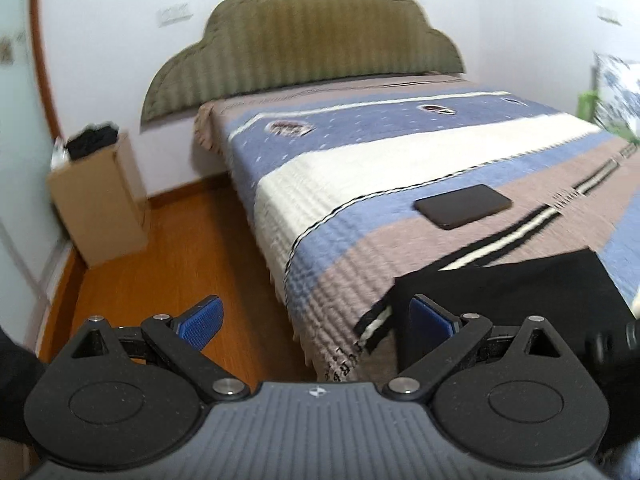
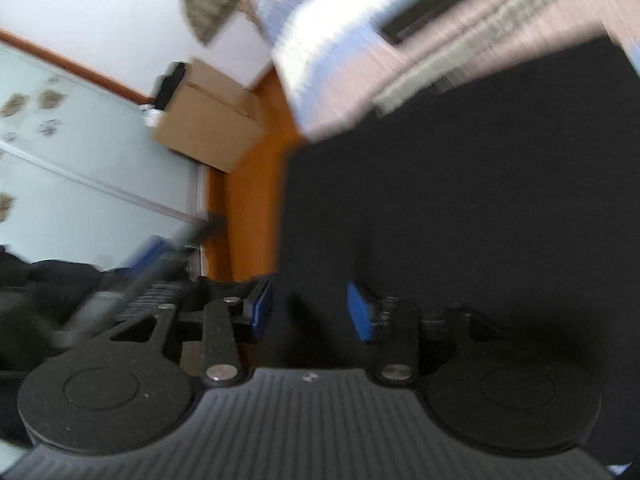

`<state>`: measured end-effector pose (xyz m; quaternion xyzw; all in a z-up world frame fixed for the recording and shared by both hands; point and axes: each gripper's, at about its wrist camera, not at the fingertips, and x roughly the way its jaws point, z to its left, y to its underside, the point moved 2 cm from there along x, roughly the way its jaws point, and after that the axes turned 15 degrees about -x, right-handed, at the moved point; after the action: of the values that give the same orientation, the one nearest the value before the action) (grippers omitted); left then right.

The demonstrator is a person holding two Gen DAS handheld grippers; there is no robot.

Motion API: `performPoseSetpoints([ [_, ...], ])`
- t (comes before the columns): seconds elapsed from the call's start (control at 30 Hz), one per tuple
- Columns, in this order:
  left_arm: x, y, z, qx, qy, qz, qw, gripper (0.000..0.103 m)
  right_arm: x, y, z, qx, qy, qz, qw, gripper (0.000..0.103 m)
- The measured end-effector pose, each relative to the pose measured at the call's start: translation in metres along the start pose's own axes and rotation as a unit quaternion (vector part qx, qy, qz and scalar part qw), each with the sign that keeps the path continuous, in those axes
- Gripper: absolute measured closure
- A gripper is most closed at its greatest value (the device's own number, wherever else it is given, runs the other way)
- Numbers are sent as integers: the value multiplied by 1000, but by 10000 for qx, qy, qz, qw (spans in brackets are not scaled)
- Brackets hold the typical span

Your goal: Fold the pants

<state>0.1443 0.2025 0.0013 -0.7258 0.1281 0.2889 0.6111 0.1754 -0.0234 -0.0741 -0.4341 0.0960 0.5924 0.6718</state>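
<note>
Black pants (image 1: pixel 512 292) lie on the striped bedspread (image 1: pixel 360 184) near the bed's front corner. My left gripper (image 1: pixel 316 320) is open, its blue pads (image 1: pixel 202 322) wide apart, at the bed's left edge with the right pad next to the pants' corner. In the blurred right wrist view the pants (image 2: pixel 460 184) fill the right half. My right gripper (image 2: pixel 310 310) is open just above the pants' left edge, with nothing between its pads (image 2: pixel 360 314). The left gripper (image 2: pixel 160 264) shows blurred at the lower left.
A black phone (image 1: pixel 464 206) lies on the bedspread beyond the pants. A cardboard box (image 1: pixel 100 200) stands on the wooden floor (image 1: pixel 180 272) left of the bed. The green headboard (image 1: pixel 304 44) is against the far wall.
</note>
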Motion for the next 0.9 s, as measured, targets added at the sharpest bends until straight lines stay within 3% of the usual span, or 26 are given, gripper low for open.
performPoseSetpoints([
  [0.07, -10, -2, -7, 172, 122, -48, 9998, 3, -8, 3, -18, 504, -244, -184, 9983, 74],
  [0.13, -22, -6, -16, 188, 585, -7, 9981, 3, -30, 4, -19, 494, -393, -571, 9964, 63],
  [0.2, -32, -9, -29, 151, 1189, 25, 9928, 3, -68, 9, -19, 84, -9, -1029, 9947, 62],
  [0.33, -34, 0, -60, 54, 1844, 153, 9827, 3, -132, 31, -34, -163, 1146, -1699, 9786, 55],
  [0.43, -20, 14, -77, 1, 1773, 308, 9837, 3, -154, 45, -38, -295, 1702, -1945, 9656, 51],
  [0.53, 3, 36, -80, 26, 1384, 455, 9893, 3, -152, 50, -25, -678, 2167, -1913, 9549, 49],
  [0.63, 31, 56, -80, 249, 860, 777, 9929, 3, -139, 54, -12, -1054, 2313, -1807, 9501, 38],
  [0.67, 31, 59, -78, 236, 874, 797, 9927, 3, -132, 54, -10, -1122, 2313, -1753, 9504, 34],
  [0.73, 26, 54, -72, 94, 948, 708, 9929, 3, -122, 56, -9, -1146, 2363, -1551, 9523, 25],
  [0.8, 15, 41, -69, 166, 930, 359, 9949, 3, -106, 55, -13, -1222, 2606, -1219, 9499, 27],
  [0.83, 13, 33, -70, 243, 890, 169, 9956, 3, -105, 53, -14, -1294, 2772, -1158, 9450, 28],
  [0.9, 21, 24, -74, 306, 818, 186, 9960, 3, -108, 44, -10, -1561, 2951, -1401, 9322, 28],
])
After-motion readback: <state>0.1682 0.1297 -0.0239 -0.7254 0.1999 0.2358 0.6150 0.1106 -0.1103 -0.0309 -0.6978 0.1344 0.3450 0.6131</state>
